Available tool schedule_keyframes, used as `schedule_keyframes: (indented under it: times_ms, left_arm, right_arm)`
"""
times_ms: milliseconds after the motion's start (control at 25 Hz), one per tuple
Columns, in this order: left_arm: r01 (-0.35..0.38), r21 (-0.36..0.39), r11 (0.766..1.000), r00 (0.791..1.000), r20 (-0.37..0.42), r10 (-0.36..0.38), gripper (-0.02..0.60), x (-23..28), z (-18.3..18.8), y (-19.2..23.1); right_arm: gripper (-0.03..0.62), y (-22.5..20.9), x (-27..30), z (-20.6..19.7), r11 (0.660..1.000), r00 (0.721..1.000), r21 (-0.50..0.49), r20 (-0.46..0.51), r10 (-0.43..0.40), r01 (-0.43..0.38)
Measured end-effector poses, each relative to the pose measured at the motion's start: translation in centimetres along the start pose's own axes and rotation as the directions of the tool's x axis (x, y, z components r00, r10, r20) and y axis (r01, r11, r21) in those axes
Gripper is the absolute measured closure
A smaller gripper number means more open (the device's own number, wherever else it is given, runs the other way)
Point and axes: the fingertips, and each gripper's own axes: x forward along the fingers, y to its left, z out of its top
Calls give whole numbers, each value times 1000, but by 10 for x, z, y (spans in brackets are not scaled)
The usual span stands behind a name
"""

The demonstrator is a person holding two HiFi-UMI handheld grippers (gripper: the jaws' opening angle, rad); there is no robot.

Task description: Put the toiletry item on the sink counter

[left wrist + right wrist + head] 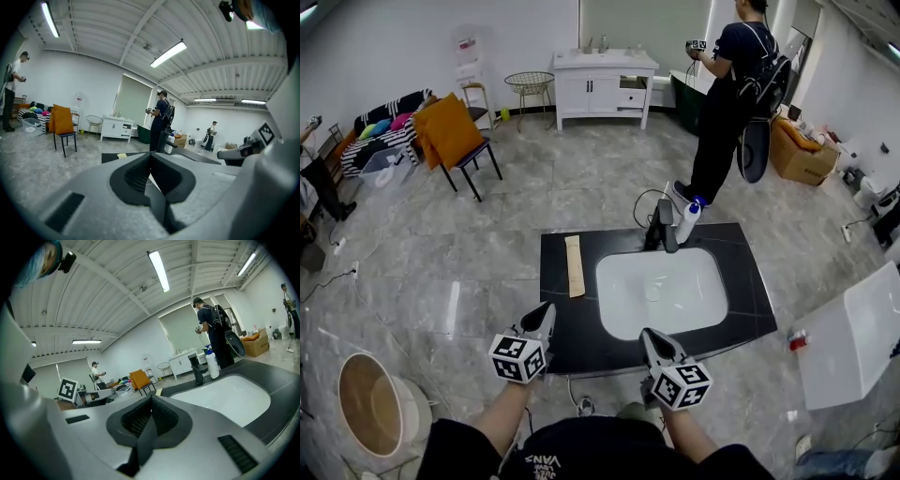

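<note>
Left claw (548,309) and right claw (645,334) are both shut and empty. I'd open one wide before going for the bottle (687,223) at the tabletop's (741,281) far edge.

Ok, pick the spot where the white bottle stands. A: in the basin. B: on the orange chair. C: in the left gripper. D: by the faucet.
D: the bottle stands upright on the counter right beside the faucet, behind the basin.
</note>
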Motion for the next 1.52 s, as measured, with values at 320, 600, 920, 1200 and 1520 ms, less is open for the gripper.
schedule_keyframes:
  times_ms: [320,600,920,1200,1520]
  left_arm:
    - [9,69,998,998,65,-13,572,-21,14,-49]
    - [-62,42,997,996,71,59,571,-40,1,-95]
    - [-139,49,989,988,72,135,572,-63,-21,-148]
    - [-168,59,984,984,65,164,572,-84,-39,-189]
    - [-203,56,978,977,75,198,572,-103,-55,-217]
  right_arm:
    - [594,-4,-14,3,996,997,-30,-23,79,-79]
    - [594,-16,-37,3,984,985,-63,-71,160,-165]
    - [595,-29,-68,0,966,966,-93,-111,232,-243]
    - [595,-38,-93,-9,961,961,-101,-122,247,-259]
    - [595,-41,-121,-21,956,957,-109,-130,258,-273]
